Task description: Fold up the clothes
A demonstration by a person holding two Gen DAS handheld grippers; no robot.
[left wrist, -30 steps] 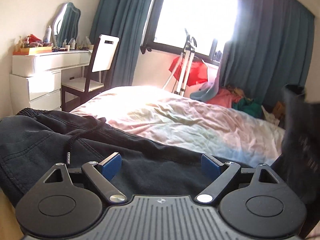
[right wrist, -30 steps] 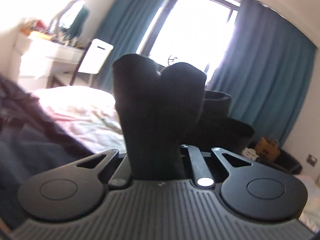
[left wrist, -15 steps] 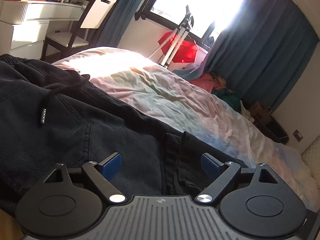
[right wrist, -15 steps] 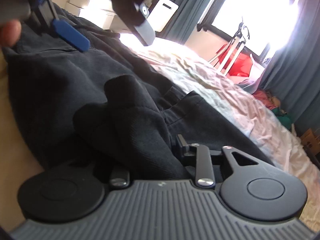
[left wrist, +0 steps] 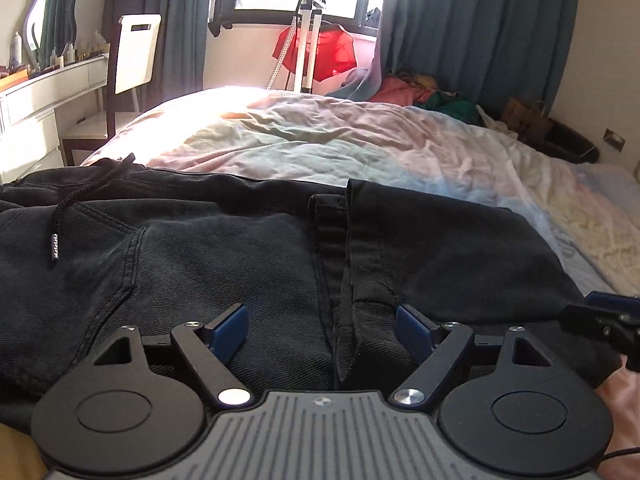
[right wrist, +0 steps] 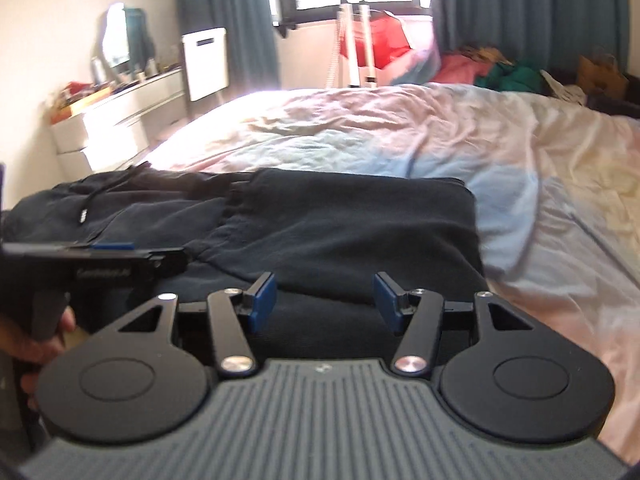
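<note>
Black drawstring trousers [left wrist: 224, 248] lie folded on the pastel bed sheet [left wrist: 360, 148], the leg hems [left wrist: 348, 240] laid across the upper part near the waist cord [left wrist: 56, 240]. My left gripper [left wrist: 320, 326] hovers low over the hems; its jaws are closing a little, wide apart, and the pads press on nothing. My right gripper [right wrist: 325, 300] is over the folded end of the trousers [right wrist: 340, 220]; its jaws are opening with no cloth between the pads. The left gripper [right wrist: 100, 268] and a hand [right wrist: 24, 344] show at the left of the right wrist view.
A white dresser [left wrist: 44, 96] with a mirror and a white-backed chair [left wrist: 136, 56] stand left of the bed. A tripod stand [left wrist: 308, 36], a red cloth and a heap of clothes [left wrist: 420, 92] sit under the window by teal curtains. Bare sheet stretches beyond and right of the trousers.
The right gripper carried the bunched trouser leg down onto the trousers, then let go and opened. The left gripper sank closer to the cloth and tilted.
</note>
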